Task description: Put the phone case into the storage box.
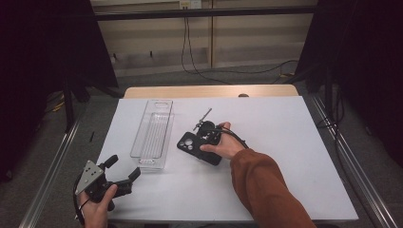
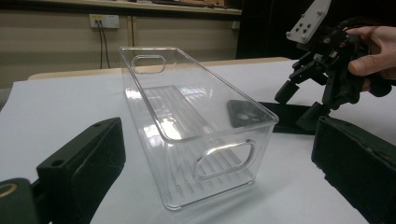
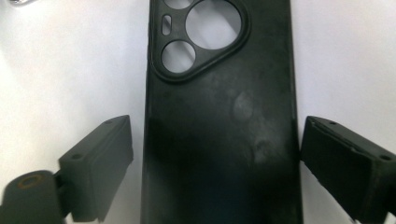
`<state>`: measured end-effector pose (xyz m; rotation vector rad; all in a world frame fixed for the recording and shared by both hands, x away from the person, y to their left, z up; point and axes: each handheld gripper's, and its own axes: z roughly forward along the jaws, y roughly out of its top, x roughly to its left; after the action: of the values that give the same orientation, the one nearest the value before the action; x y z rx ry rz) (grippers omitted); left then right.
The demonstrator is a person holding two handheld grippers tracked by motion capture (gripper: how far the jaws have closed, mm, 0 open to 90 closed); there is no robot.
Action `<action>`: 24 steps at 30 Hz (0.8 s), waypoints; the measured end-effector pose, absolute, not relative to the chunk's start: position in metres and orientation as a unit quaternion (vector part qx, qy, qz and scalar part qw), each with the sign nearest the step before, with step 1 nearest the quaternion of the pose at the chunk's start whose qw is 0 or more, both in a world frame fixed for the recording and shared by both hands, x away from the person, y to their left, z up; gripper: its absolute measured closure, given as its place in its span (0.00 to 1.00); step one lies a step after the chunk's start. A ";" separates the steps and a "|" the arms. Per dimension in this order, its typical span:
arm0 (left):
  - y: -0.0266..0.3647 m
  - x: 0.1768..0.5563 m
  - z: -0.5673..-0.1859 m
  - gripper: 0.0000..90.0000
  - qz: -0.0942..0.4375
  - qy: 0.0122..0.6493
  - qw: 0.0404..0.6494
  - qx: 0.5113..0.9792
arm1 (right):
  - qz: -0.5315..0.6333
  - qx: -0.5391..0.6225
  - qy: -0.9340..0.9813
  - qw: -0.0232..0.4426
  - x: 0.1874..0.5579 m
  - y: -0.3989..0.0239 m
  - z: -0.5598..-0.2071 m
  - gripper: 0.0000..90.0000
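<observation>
In the high view, the right gripper [image 1: 205, 134] sits over a black phone case [image 1: 199, 148] at the frame's centre, beside a clear bin [image 1: 153, 134], while the left gripper [image 1: 119, 173] rests at lower left, jaws apart and empty. The left gripper view shows the bin centre frame, the case behind it at right. In the right gripper view, the case [image 3: 219, 126] lies between the parted jaws, the right one nearly touching it and the left one clear of it.

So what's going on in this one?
A person works at a white-covered table with a hand-held tool in each hand. The right tool is lowered over a black phone case lying flat, its jaws straddling the case's sides with a small gap on each side, so it isn't gripped. The left tool rests near the table's front left corner, jaws open, pointing at a clear plastic bin that stands empty just left of the case.
</observation>
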<state>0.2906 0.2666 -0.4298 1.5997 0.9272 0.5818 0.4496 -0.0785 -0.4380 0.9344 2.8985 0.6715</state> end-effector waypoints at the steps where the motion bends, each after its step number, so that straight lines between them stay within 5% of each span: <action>1: 0.267 0.291 -0.430 0.03 0.247 0.394 0.566 0.680 | 0.210 0.297 0.931 0.011 0.451 -0.077 -0.439 0.09; 14: 0.266 0.292 -0.430 0.03 0.244 0.391 0.565 0.684 | 0.165 0.274 0.947 0.024 0.454 -0.061 -0.445 0.01; 24: 0.264 0.292 -0.431 0.03 0.243 0.390 0.563 0.687 | 0.167 0.269 0.948 0.029 0.457 -0.066 -0.442 0.13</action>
<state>0.2923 0.2643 -0.4306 1.6178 0.9176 0.5721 0.4572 -0.0661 -0.4421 0.8288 2.9249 0.5163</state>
